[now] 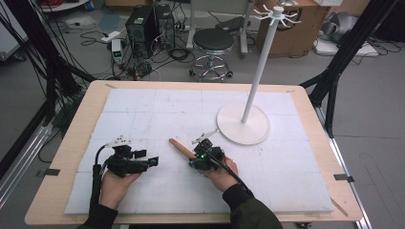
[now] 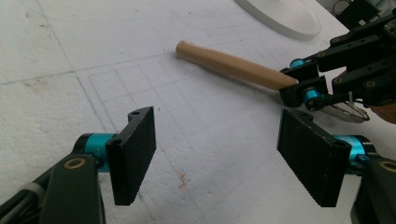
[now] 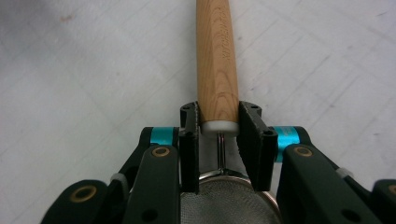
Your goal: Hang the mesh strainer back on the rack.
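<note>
A white stand (image 1: 243, 123) with a tall pole and a ring of hooks at the top sits on the far right of the counter (image 1: 71, 143), its round base just beyond the right gripper (image 1: 200, 153). The counter is covered by a white foam sheet (image 1: 157, 112) with faint pencilled grid lines. Behind it on the floor are a black stool (image 1: 213, 42), computer boxes, loose cables and a cardboard box (image 1: 298, 21). Nothing lies between the two grippers but bare foam.

A small strainer with a wooden handle (image 1: 181, 148) lies flat on the foam near the middle of the counter, handle pointing away to the far left. The right gripper pinches it at the end of the handle where the white collar (image 3: 218, 126) meets the wire neck; in the right gripper view both black pads press against the wood (image 3: 217, 60), and the mesh bowl (image 3: 224, 203) sits low between the gripper's arms, close to the camera.

The left gripper (image 1: 143, 160) is held off to the left, well apart from the handle, its jaws spread wide with nothing between them. From the left gripper view the handle (image 2: 231, 66) runs across the foam ahead, ending at the right gripper (image 2: 308, 91).
</note>
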Tool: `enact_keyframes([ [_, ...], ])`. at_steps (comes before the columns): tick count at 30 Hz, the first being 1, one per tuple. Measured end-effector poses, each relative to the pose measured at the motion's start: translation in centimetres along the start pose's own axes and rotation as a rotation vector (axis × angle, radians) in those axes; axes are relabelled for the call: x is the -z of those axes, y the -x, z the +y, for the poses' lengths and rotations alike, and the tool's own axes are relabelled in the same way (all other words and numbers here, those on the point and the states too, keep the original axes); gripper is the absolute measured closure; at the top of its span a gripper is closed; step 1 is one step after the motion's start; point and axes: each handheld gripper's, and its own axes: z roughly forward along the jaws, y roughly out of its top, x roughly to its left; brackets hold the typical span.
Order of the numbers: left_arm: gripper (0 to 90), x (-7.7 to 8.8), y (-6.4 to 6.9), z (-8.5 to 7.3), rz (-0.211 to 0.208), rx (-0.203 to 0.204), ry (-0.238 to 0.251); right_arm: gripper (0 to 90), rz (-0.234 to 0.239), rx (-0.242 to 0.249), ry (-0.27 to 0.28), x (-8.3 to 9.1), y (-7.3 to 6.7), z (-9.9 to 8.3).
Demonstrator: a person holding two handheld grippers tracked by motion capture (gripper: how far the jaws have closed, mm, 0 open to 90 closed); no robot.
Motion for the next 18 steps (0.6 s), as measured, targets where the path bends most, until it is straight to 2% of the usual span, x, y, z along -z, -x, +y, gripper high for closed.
enact_keyframes([
  [3, 28.9, -0.01, 0.04, 0.01, 0.0, -0.002, 0.001, 70.5, 0.002, -0.005, -0.005, -0.03, 0.0, 0.02],
  [9, 28.9, -0.04, 0.17, 0.04, -0.002, -0.005, -0.003, 70.7, -0.012, 0.016, -0.016, -0.14, -0.17, 0.19],
  [12, 28.9, 0.01, 0.03, 0.01, 0.001, -0.003, 0.001, 70.7, -0.011, 0.006, -0.012, -0.09, -0.17, 0.18],
  [18, 28.9, 0.07, -0.12, -0.01, 0.003, 0.002, 0.002, 71.2, 0.009, -0.019, 0.039, 0.77, 0.4, 0.18],
])
